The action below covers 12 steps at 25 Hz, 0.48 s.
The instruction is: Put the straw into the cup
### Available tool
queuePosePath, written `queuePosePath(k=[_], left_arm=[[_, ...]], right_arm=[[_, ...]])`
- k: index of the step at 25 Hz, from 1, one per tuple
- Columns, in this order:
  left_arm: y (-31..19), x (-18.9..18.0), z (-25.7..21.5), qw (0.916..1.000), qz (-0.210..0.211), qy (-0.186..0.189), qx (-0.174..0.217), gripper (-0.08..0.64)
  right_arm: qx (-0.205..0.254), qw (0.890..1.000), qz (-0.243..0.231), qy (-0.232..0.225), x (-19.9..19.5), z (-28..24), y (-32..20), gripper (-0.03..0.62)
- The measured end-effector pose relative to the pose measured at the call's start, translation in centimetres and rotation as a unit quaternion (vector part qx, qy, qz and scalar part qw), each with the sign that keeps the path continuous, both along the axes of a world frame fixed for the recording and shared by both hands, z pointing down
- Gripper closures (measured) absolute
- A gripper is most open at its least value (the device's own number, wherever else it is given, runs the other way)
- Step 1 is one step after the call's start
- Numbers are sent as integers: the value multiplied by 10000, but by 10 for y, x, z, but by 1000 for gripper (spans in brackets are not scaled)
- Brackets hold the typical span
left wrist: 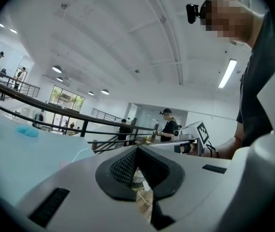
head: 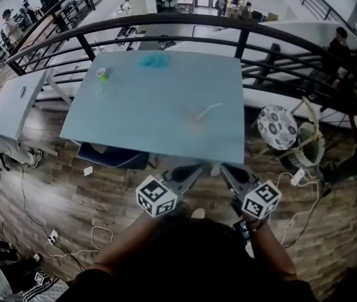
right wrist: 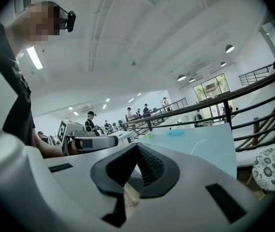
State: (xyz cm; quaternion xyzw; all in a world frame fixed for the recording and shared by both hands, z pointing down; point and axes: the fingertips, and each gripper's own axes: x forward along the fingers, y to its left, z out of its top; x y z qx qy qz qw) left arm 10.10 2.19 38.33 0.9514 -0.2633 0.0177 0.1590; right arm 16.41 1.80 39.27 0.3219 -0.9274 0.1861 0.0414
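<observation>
A white straw (head: 211, 109) lies on the pale blue table (head: 134, 118), right of its middle. Just beside the straw's near end stands a faint, clear pinkish cup (head: 195, 123), blurred in the head view. My left gripper (head: 198, 167) and right gripper (head: 224, 167) hover side by side off the table's near edge, apart from both objects. Each has its jaws together with nothing between them. The straw also shows as a thin white line in the left gripper view (left wrist: 78, 153) and the right gripper view (right wrist: 198, 146). The left gripper (left wrist: 137, 150) and right gripper (right wrist: 136, 146) both point over the table.
A small green-topped container (head: 102, 74) stands at the table's far left, and a blue cloth (head: 153, 60) lies at the far edge. A black railing (head: 241, 43) curves behind the table. A patterned stool (head: 277, 127) and cables sit on the wooden floor to the right.
</observation>
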Motion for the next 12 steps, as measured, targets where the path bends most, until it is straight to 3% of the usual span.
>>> queuePosePath(k=[5, 12], left_arm=[[22, -24, -4, 9999, 125, -48, 5, 548], [61, -85, -1, 9997, 194, -97, -65, 548]], right_arm=[[16, 9997, 192, -114, -22, -7, 18, 581], [113, 9995, 268, -92, -82, -15, 53, 581]])
